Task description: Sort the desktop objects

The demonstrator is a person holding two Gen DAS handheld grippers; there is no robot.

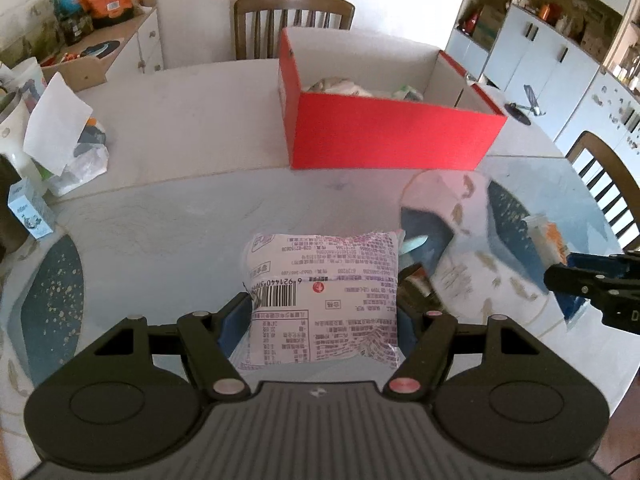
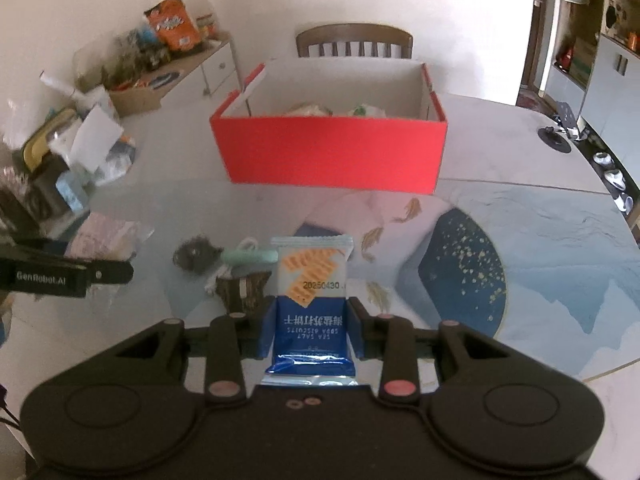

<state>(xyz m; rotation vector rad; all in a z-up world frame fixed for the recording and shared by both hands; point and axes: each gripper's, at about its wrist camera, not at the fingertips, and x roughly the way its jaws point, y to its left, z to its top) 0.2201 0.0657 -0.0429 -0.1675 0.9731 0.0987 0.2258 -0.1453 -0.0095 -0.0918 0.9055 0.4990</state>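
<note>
The left gripper has its fingers clamped on a pale pink snack packet, barcode side up, held just above the glossy patterned bench. Over on the other side, the right gripper has its fingers pressed in on a blue-and-white soda biscuit packet, the cracker picture pointing away from the camera and the date stamp plain to read.

Straight ahead of both stands the red box, open at the top, white inside, with a few wrapped items lying on its floor. It sits well beyond both packets, towards the far side of the bench, in front of a wooden chair.

In the right wrist view, small things lie on the bench just left of the biscuit packet: a mint-green object, a dark fuzzy lump and a brown patterned piece. The left gripper shows at the left edge there, the pink packet blurred beside it. A pile of bags and paper crowds the left end of the bench.
</note>
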